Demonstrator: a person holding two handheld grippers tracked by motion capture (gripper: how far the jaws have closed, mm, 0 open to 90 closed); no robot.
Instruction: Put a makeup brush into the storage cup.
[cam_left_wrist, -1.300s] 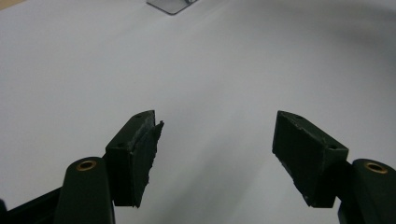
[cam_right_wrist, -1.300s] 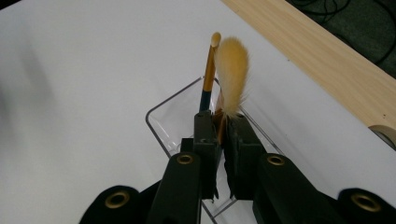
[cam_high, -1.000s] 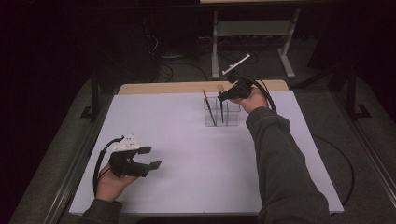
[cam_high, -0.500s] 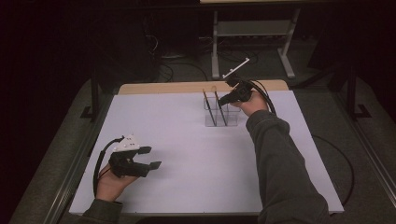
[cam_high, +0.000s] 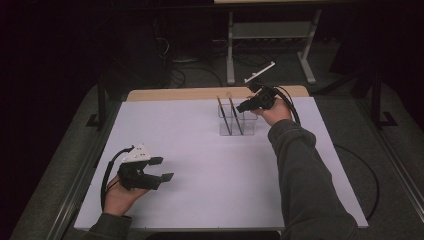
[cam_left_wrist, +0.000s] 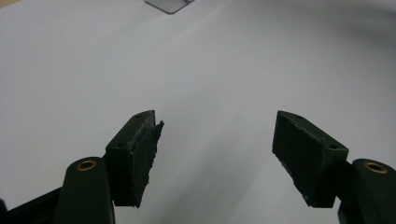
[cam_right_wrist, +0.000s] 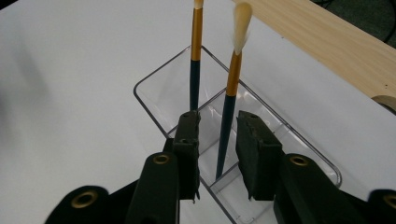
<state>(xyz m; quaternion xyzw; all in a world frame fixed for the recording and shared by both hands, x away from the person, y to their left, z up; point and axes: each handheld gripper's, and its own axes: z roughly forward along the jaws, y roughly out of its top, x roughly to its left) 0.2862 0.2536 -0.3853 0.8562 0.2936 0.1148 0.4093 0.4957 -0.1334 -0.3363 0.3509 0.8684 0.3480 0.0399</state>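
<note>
Releasing brush into organizer, right gripper jaws opening.

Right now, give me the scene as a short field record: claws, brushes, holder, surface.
left claw: open, nothing between its jaws, low over the sheet near the front left
right claw: jaws have just been opening; one brush stands between them, pads apart from it
near brush: dark handle, gold ferrule, bristles up, leaning in the holder
far brush: same make, upright in the next compartment
holder: clear, divided, at the far side of the sheet
surface: white sheet on a wooden table
</note>
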